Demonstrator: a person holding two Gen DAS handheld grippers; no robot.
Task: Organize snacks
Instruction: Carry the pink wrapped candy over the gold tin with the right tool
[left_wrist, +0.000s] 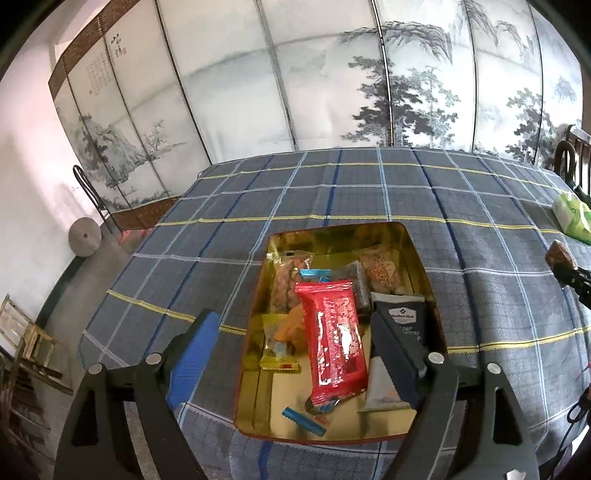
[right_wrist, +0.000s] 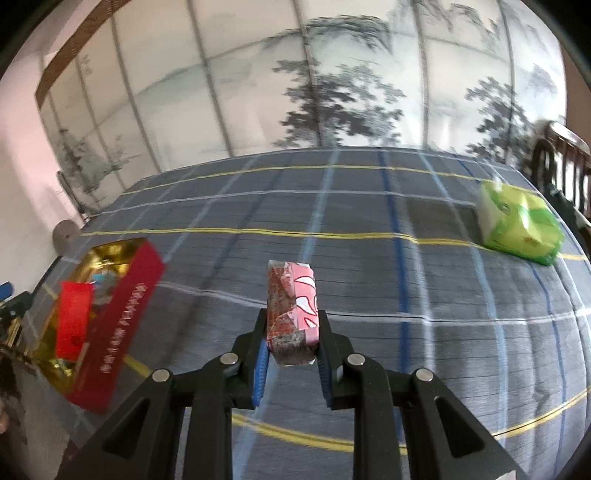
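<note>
Plaid tablecloth (right_wrist: 369, 229) — painted folding screen (left_wrist: 258, 92) behind

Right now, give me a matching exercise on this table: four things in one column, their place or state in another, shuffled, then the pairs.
Things:
1. red snack packet
2. pink-wrapped snack
3. green tissue pack
4. left gripper

Places or states:
A. lying on the plaid tablecloth, far right
B. open above the tin
C. lying inside the gold-lined tin
D. clamped in the right gripper

Pairs: 1-C, 2-D, 3-A, 4-B
</note>
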